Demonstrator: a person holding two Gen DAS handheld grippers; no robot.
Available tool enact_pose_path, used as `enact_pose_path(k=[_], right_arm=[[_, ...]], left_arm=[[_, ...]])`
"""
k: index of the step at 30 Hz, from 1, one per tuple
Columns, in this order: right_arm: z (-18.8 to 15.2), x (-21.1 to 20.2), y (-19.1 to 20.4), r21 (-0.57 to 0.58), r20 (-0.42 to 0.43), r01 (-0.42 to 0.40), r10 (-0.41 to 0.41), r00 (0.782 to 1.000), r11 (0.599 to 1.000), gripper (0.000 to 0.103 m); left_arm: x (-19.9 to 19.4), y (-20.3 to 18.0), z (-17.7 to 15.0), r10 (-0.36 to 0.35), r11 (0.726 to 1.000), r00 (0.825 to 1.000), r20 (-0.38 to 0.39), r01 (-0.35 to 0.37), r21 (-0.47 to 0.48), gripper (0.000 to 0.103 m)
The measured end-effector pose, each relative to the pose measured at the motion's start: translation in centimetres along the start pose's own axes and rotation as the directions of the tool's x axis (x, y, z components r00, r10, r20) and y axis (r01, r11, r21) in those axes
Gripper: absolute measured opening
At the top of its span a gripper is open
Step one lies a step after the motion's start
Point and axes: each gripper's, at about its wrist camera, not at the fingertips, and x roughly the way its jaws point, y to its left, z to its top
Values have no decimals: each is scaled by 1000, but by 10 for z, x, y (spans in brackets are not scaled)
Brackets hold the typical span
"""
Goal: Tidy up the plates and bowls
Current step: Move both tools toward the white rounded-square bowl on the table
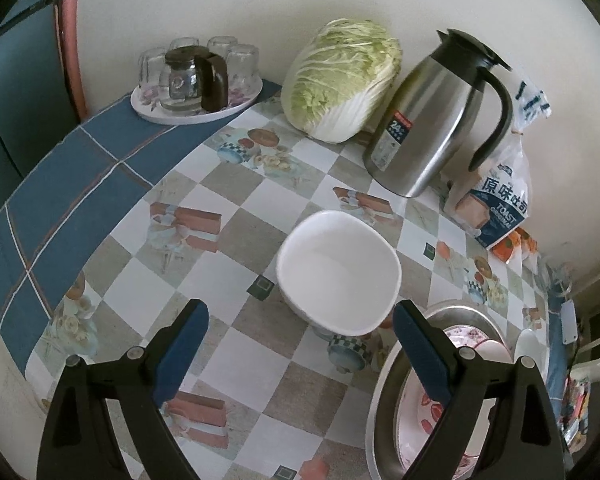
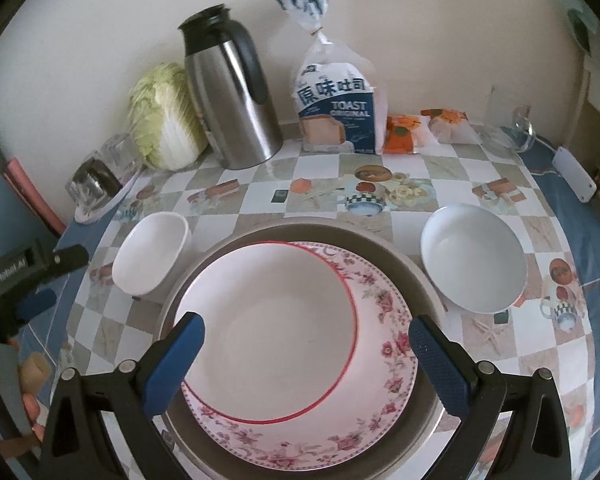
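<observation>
The left tool (image 1: 300, 320) stands wide open and holds nothing; its blue-padded fingers (image 1: 182, 354) hang apart above the checked surface (image 1: 228, 184). Just ahead of it, between the fingertips and slightly beyond, sits the squarish white bowl (image 1: 338, 270), not touched by either pad. Off to that tool's right lies the metal basin (image 1: 384, 392), its rim partly hidden behind the right finger.

The right tool (image 2: 306, 338) is likewise spread wide and grips nothing. It hovers over the metal basin (image 2: 420, 280), where a red-rimmed white plate (image 2: 268, 324) rests on a floral plate (image 2: 384, 364) (the upper one shifted toward the tool's left). I cannot tell whether the pads touch the plates. Ahead and to the right of this tool a round white bowl (image 2: 474, 264) sits on the surface, well apart from the fingers; ahead to the left is the squarish white bowl (image 2: 152, 258), just beside the basin.
</observation>
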Motion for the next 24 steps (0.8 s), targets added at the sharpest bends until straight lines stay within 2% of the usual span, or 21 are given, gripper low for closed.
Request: enact_pose_path(k=[8, 13, 19, 24], right_arm=[[6, -3, 28, -47, 16, 3, -2, 1000, 999, 103], [19, -5, 57, -64, 29, -54, 56, 998, 997, 103], [31, 4, 85, -33, -25, -143, 143, 989, 989, 103], [45, 15, 101, -47, -45, -129, 127, 991, 990, 103]], left_arm=[[6, 22, 11, -34, 998, 999, -8, 34, -50, 94], [10, 39, 18, -29, 996, 1000, 1, 29, -82, 94], [18, 60, 24, -34, 991, 999, -9, 33, -129, 94], [22, 69, 30, -48, 987, 999, 15, 50, -153, 94]])
